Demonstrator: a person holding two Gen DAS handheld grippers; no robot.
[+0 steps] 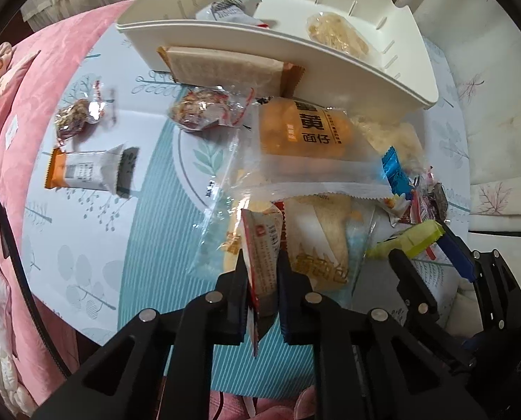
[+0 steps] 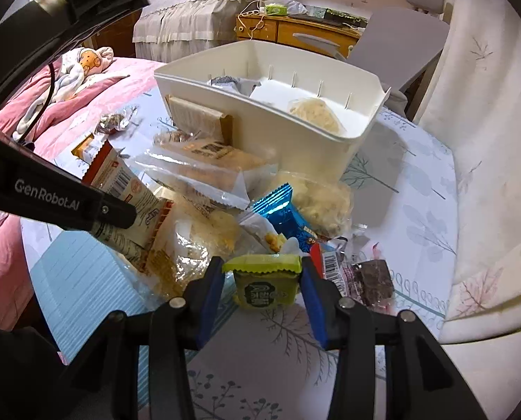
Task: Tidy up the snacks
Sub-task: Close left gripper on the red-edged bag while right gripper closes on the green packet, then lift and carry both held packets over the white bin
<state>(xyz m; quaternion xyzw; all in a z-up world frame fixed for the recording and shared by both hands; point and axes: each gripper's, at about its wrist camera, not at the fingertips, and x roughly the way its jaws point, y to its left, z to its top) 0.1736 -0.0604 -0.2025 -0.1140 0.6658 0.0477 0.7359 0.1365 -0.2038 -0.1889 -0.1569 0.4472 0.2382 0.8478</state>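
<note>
Both claws loaded, bin next
L claw clamps red-white pkt, R claw clamps green pkt, likely for white bin.

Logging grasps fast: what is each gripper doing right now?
Left gripper: shut on the red-and-white packet.
Right gripper: shut on the green packet.

Wafer pack half behind bin, pile's lower snacks buried
</note>
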